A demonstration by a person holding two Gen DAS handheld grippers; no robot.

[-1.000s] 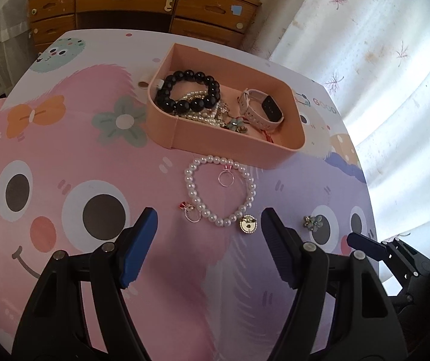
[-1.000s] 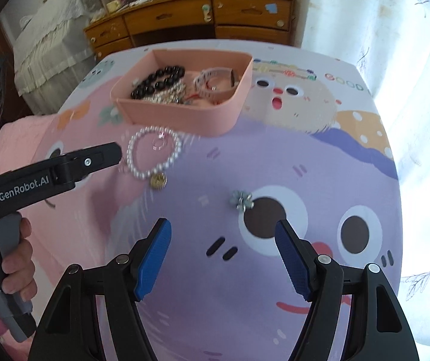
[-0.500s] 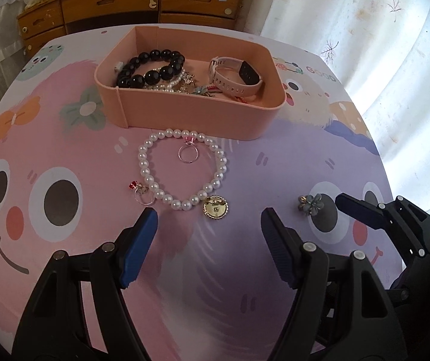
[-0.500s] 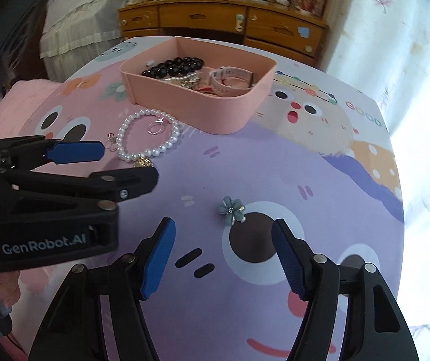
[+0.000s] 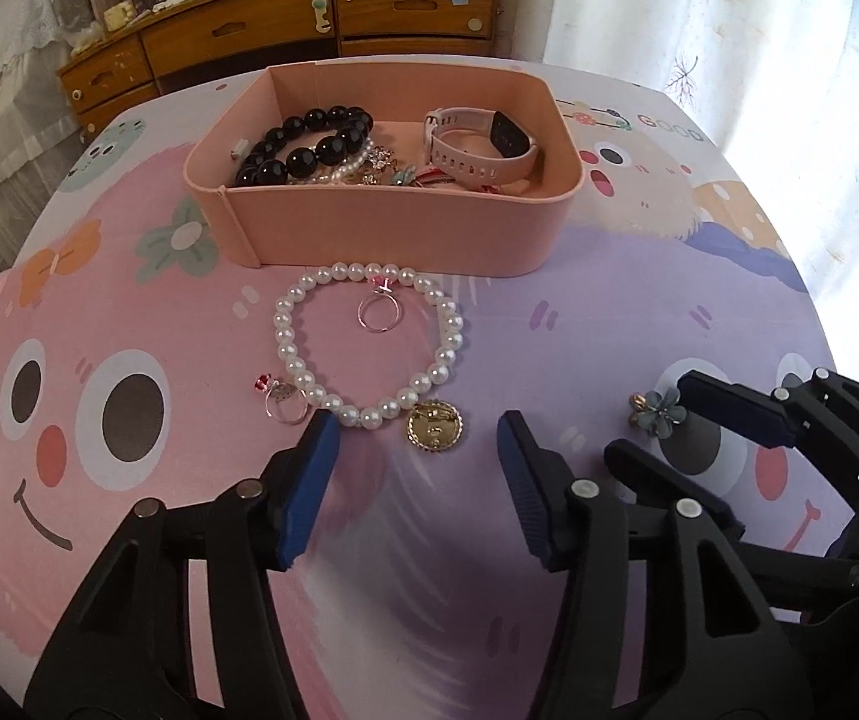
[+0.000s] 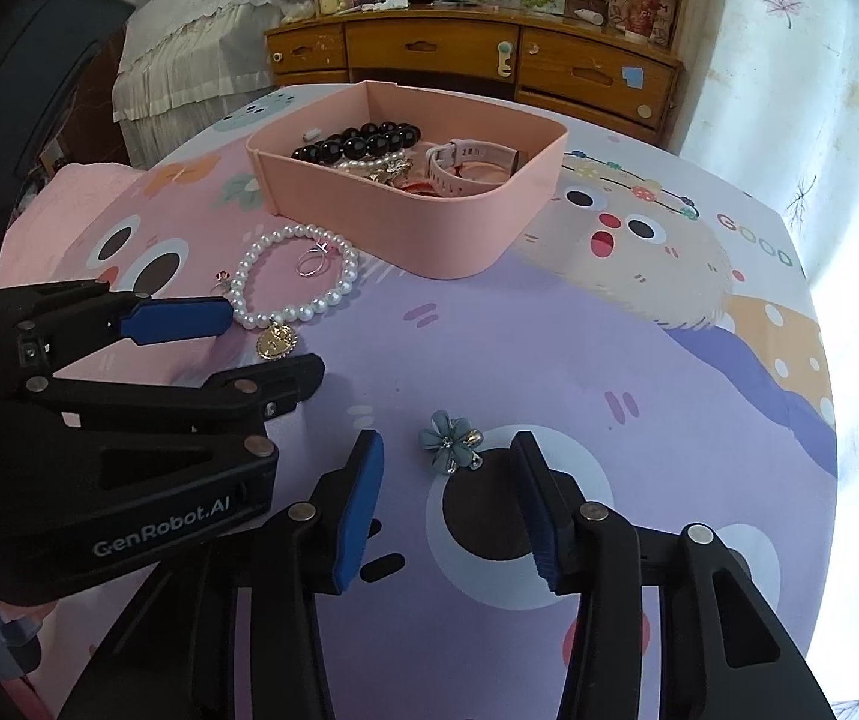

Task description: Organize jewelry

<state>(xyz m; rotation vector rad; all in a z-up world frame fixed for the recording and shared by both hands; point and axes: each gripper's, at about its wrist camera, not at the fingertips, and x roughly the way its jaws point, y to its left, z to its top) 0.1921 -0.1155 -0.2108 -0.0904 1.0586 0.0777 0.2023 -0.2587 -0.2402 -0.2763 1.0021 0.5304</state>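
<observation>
Left wrist view: my left gripper (image 5: 414,426) has just been closing but the jaws are apart with nothing pinched, hovering by the gold charm (image 5: 434,425) of the pearl bracelet (image 5: 363,342), which lies on the tablecloth (image 5: 129,252) just in front of the pink tray (image 5: 393,228).

Right wrist view: my right gripper (image 6: 450,447) has also been closing, jaws apart either side of the blue flower charm (image 6: 450,441), not touching it, well short of the tray (image 6: 429,228).

Cartoon-print tablecloth (image 5: 639,312), wooden dresser (image 6: 465,57), white curtain (image 5: 699,12), lace-covered bed (image 6: 189,60)
</observation>
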